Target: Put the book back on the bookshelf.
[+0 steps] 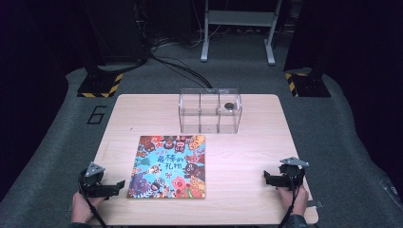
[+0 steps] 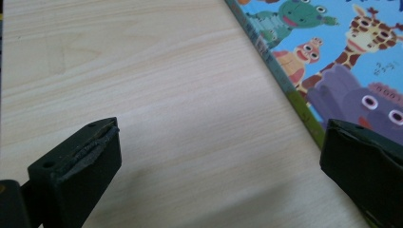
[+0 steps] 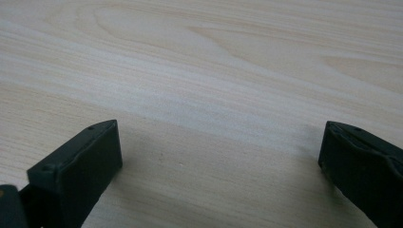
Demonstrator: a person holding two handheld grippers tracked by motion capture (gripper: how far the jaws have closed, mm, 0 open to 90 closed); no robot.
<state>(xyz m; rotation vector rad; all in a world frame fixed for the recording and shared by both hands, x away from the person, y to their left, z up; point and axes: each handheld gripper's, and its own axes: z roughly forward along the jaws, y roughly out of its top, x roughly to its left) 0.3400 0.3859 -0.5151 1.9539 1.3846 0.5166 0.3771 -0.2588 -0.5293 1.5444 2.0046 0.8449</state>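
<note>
Colourful square picture book with cartoon animals (image 1: 168, 166) flat on pale wooden table (image 1: 237, 152), just beside left black two-jaw gripper (image 1: 116, 186) on its jaw side, spine edge nearest; jaws wide, empty. Right black two-jaw gripper (image 1: 267, 179) well apart from book, jaws likewise wide, over bare wood. Clear three-compartment plastic box (image 1: 209, 111) beyond book; dark grey floor around.

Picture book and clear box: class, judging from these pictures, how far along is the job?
Nothing looks done yet. The picture book lies closed and flat on the table, apart from the clear box, which holds a small dark round thing in its right compartment. In hand: nothing; the left gripper and right gripper are open and empty, the left beside the book's edge. All handling remains.
</note>
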